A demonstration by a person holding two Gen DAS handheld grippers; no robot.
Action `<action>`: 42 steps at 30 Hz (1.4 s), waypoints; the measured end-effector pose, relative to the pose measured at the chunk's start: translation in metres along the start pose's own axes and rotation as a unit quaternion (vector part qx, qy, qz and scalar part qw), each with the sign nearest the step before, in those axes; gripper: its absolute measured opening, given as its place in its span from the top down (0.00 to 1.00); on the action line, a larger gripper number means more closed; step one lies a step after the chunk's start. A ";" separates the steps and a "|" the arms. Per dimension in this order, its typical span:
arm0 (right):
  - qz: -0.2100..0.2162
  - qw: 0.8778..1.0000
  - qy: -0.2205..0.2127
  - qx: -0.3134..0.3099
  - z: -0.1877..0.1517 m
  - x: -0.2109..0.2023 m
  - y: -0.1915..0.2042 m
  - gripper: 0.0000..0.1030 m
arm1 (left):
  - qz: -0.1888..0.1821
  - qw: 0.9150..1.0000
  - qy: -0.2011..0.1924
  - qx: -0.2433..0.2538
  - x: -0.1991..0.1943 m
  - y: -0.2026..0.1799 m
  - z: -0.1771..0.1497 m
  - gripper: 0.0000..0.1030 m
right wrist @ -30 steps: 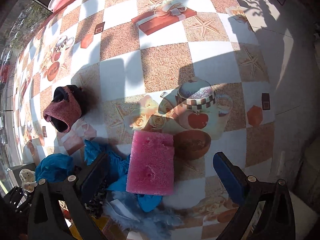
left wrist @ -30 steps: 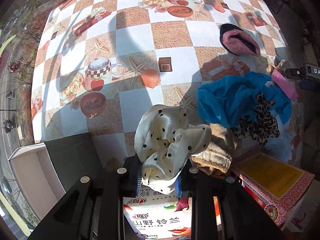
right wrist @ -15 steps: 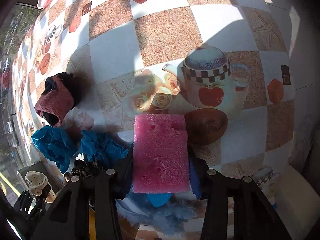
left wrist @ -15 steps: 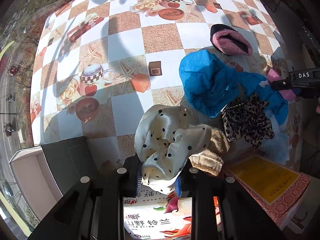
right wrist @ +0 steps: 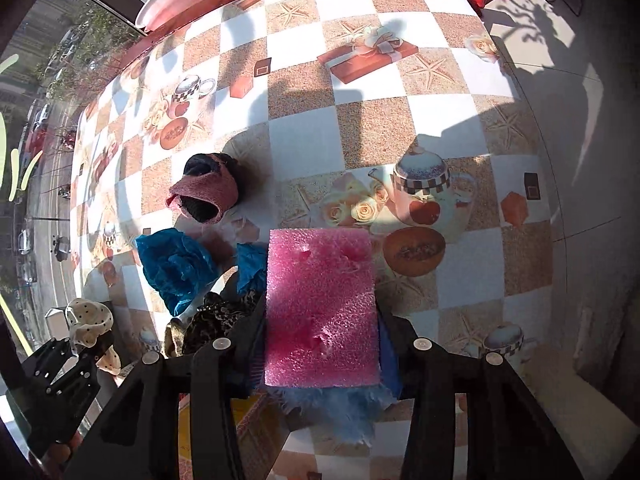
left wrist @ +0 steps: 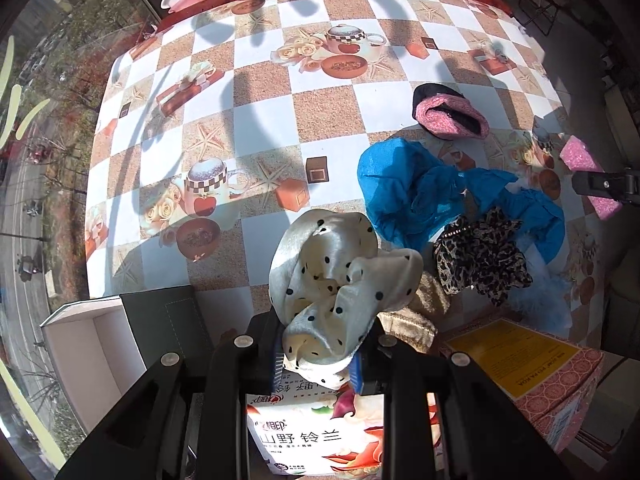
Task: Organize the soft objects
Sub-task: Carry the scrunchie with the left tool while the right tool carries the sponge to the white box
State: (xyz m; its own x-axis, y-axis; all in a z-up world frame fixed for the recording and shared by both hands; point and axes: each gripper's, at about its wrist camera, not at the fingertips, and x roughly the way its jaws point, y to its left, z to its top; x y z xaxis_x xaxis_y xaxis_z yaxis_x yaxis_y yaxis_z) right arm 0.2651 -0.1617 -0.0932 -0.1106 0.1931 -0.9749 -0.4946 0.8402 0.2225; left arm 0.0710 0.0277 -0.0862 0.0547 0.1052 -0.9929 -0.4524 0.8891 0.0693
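A second ago your right hand-held gripper (right wrist: 320, 344) stood wide open around the pink sponge (right wrist: 322, 308) as it lay on the worktop (right wrist: 304, 136). Since then its jaws have closed, and now they squeeze the sponge from both sides and hold it up off the worktop. Your left hand-held gripper (left wrist: 318, 354) has not changed: it was clamped on the white dotted scrunchie (left wrist: 340, 284) then, and it is clamped on it now, a bit higher above the worktop than before.

The sponge is a flat rectangle, bumpy and full of tiny holes, with a few dents. The scrunchie is shiny, smooth cloth with black dots, all bunched up. On the worktop lies one crinkly blue cloth (left wrist: 424, 196), one ruffled leopard-print scrunchie (left wrist: 480, 264) touching it, and one fuzzy pink and black knit piece (left wrist: 448, 116), rolled up, a little beyond them. Fluffy pale blue fur (right wrist: 336, 408) peeks out under the sponge.

Near you are three boxes: one open white box (left wrist: 84, 344) with a dark lid, one flowery box (left wrist: 316, 432) under the left hand-held gripper, and one red patterned box (left wrist: 532, 364) with a yellow label. The worktop has a slick cover with brown and white squares, teapots and starfish.
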 end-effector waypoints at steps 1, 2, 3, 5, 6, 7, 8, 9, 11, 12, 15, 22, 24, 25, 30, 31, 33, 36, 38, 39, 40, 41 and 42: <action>0.002 1.000 -0.002 -0.007 -0.005 -0.004 0.005 0.54 | 0.000 1.000 -0.003 0.000 -0.002 0.000 -0.002 0.73; 0.004 1.000 -0.004 -0.012 -0.008 -0.009 0.010 0.54 | 0.000 1.000 -0.006 0.000 -0.005 0.001 -0.004 0.73; 0.006 1.000 -0.007 -0.017 -0.011 -0.012 0.015 0.54 | -0.002 1.000 -0.008 -0.002 -0.006 0.001 -0.006 0.73; 0.013 1.000 -0.011 -0.024 -0.015 -0.017 0.027 0.54 | -0.006 1.000 -0.011 -0.005 -0.009 0.003 -0.011 0.73; 0.014 0.999 -0.013 -0.027 -0.018 -0.015 0.038 0.54 | -0.007 1.000 -0.013 -0.005 -0.012 0.004 -0.014 0.73; 0.016 0.999 -0.016 -0.029 -0.021 -0.017 0.043 0.54 | -0.007 1.000 -0.016 -0.006 -0.014 0.005 -0.017 0.73; 0.017 0.999 -0.019 -0.032 -0.025 -0.023 0.045 0.54 | -0.009 1.000 -0.019 -0.006 -0.017 0.006 -0.020 0.73; 0.017 0.999 -0.021 -0.034 -0.027 -0.026 0.050 0.54 | -0.010 1.000 -0.021 -0.005 -0.020 0.006 -0.024 0.73; 0.019 0.999 -0.026 -0.037 -0.036 -0.033 0.055 0.54 | -0.009 1.000 -0.028 -0.002 -0.026 0.007 -0.032 0.73; 0.018 0.999 -0.027 -0.038 -0.040 -0.034 0.059 0.54 | -0.010 0.999 -0.030 -0.001 -0.029 0.007 -0.036 0.73; 0.016 0.998 -0.034 -0.040 -0.055 -0.044 0.064 0.54 | -0.017 0.999 -0.039 0.001 -0.038 0.008 -0.048 0.73; 0.005 0.998 -0.047 -0.039 -0.097 -0.064 0.078 0.54 | -0.030 0.998 -0.055 0.024 -0.058 0.007 -0.080 0.73; 0.001 0.998 -0.048 -0.038 -0.109 -0.067 0.083 0.54 | -0.034 0.997 -0.058 0.034 -0.063 0.006 -0.091 0.73; -0.001 0.998 -0.048 -0.039 -0.114 -0.068 0.085 0.54 | -0.035 0.997 -0.059 0.039 -0.065 0.006 -0.096 0.73; -0.007 0.998 -0.052 -0.038 -0.140 -0.074 0.102 0.54 | -0.043 0.996 -0.064 0.052 -0.072 0.011 -0.120 0.73; -0.006 0.998 -0.052 -0.039 -0.145 -0.075 0.106 0.54 | -0.045 0.995 -0.064 0.054 -0.073 0.012 -0.124 0.73; -0.005 0.998 -0.054 -0.040 -0.155 -0.076 0.114 0.54 | -0.047 0.995 -0.065 0.056 -0.076 0.016 -0.133 0.73; 0.013 0.998 -0.045 -0.038 -0.171 -0.075 0.129 0.54 | -0.047 0.995 -0.069 0.055 -0.080 0.024 -0.144 0.73; 0.023 0.998 -0.038 -0.046 -0.182 -0.073 0.143 0.54 | -0.046 0.995 -0.073 0.049 -0.083 0.031 -0.150 0.73; 0.024 0.998 -0.037 -0.053 -0.186 -0.071 0.150 0.54 | -0.045 0.995 -0.075 0.044 -0.085 0.035 -0.153 0.73; 0.027 0.997 -0.034 -0.061 -0.190 -0.069 0.158 0.54 | -0.043 0.995 -0.078 0.039 -0.086 0.040 -0.156 0.73; 0.030 0.997 -0.031 -0.068 -0.195 -0.067 0.165 0.54 | -0.040 0.995 -0.081 0.033 -0.087 0.044 -0.158 0.73; 0.030 0.996 -0.030 -0.075 -0.197 -0.066 0.172 0.54 | -0.037 0.995 -0.084 0.028 -0.089 0.049 -0.160 0.73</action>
State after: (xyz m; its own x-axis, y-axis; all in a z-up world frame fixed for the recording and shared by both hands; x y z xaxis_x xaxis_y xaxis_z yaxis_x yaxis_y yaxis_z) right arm 0.0175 -0.1302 0.0087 -0.0948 0.2737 -0.9571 -0.6120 0.7423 0.2729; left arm -0.0980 -0.0090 -0.0103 0.2357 0.1065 -0.9660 -0.3912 0.9203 0.0060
